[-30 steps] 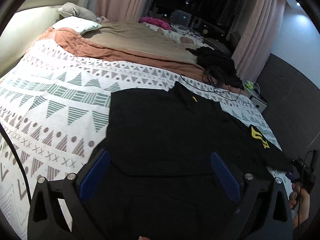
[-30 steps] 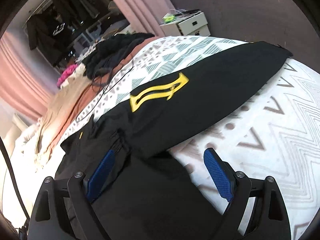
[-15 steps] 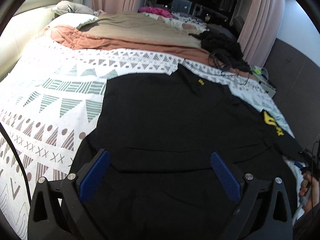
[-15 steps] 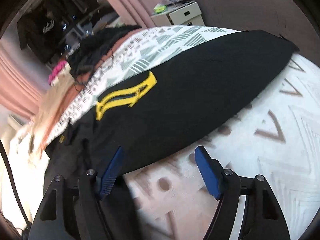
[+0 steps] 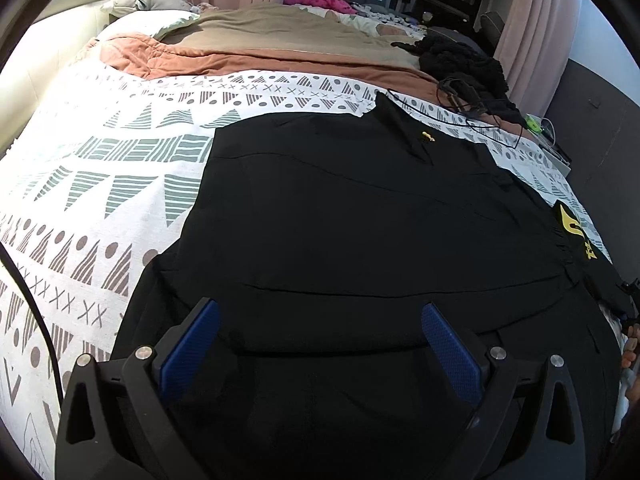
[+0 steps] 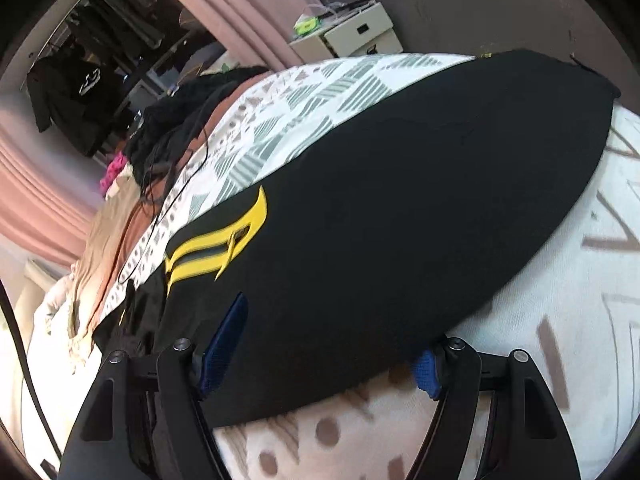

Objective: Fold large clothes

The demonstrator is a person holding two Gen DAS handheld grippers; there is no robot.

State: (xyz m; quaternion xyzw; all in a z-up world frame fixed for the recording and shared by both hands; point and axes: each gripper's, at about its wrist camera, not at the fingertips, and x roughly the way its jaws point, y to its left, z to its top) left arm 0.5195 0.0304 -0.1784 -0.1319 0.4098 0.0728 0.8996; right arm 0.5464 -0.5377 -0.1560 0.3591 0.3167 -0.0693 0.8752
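Observation:
A large black shirt (image 5: pixel 360 220) lies spread flat on the patterned bedspread (image 5: pixel 100 184), collar toward the far side. Its sleeve with a yellow logo (image 6: pixel 224 244) stretches out to the right (image 6: pixel 400 208). My left gripper (image 5: pixel 320 344) is open and hovers over the shirt's near hem, holding nothing. My right gripper (image 6: pixel 324 340) is open and straddles the near edge of the black sleeve, the blue pads (image 6: pixel 224 340) on either side of the cloth, the right pad partly hidden under it.
A peach and tan blanket (image 5: pixel 280 40) and pillows (image 5: pixel 152 24) lie at the far end. A pile of dark clothes with cables (image 5: pixel 464 68) sits far right. A white bedside drawer unit (image 6: pixel 356 32) stands beyond the bed's edge by pink curtains.
My right gripper has moved forward onto the sleeve, so its pads now flank the cloth's edge. My left gripper has risen slightly and tilted over the shirt body.

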